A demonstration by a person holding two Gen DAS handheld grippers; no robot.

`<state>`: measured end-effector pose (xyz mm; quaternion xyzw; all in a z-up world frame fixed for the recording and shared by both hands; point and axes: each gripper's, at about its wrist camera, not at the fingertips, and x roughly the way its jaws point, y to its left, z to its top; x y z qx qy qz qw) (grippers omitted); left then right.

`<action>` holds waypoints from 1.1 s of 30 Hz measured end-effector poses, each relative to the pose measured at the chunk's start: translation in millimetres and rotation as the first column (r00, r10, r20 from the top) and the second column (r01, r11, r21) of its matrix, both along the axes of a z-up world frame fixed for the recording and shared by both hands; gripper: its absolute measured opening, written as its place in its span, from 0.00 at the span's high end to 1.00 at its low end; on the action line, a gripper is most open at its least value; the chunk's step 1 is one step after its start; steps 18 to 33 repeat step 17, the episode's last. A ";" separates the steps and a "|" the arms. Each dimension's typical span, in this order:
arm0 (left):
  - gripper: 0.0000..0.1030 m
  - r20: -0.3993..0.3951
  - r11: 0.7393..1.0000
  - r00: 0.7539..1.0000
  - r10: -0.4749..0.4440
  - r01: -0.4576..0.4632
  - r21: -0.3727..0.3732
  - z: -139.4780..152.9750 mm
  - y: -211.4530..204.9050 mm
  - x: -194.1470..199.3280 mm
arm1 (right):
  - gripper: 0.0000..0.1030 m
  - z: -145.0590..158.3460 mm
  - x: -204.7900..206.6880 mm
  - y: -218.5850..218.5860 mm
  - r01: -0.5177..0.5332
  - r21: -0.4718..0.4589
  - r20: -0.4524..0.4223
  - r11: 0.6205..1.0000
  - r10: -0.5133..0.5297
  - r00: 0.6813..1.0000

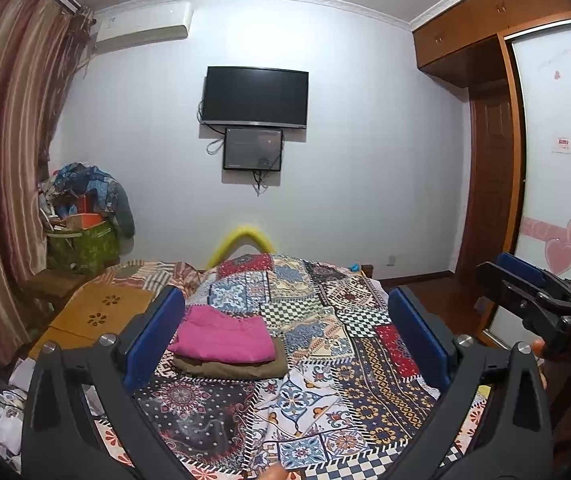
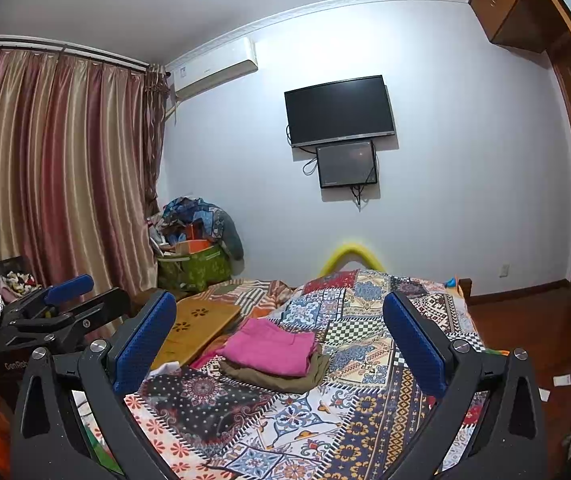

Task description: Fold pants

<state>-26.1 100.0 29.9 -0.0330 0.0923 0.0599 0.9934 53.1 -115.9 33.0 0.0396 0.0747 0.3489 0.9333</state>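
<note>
Folded pink pants (image 1: 225, 338) lie on top of folded olive-brown pants (image 1: 241, 368) on the patchwork bedspread (image 1: 345, 340). The stack also shows in the right wrist view: the pink pants (image 2: 273, 346) over the olive pants (image 2: 285, 376). My left gripper (image 1: 285, 336) is open and empty, held above the bed with the stack just inside its left finger. My right gripper (image 2: 279, 340) is open and empty, the stack between its fingers but farther off. The right gripper also shows at the right edge of the left wrist view (image 1: 525, 280); the left gripper shows at the left of the right wrist view (image 2: 73, 292).
A wooden lap desk (image 1: 97, 316) lies on the bed left of the stack. A green bin piled with clothes (image 1: 85, 240) stands in the far left corner by the curtain (image 2: 57, 168). A TV (image 1: 255, 96) hangs on the far wall. A wardrobe (image 1: 545, 160) is on the right.
</note>
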 end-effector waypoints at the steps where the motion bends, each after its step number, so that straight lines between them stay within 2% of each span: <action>1: 0.00 -0.006 1.000 1.000 -0.007 0.007 -0.005 -0.1 0.5 0.8 | 0.00 0.1 0.0 -0.4 0.001 0.002 -0.001 1.000 -0.001 1.000; 33: 0.00 -0.023 1.000 1.000 -0.014 0.014 -0.018 -3.5 0.9 5.3 | 0.00 -2.1 3.2 -1.6 0.005 0.001 -0.016 1.000 -0.005 1.000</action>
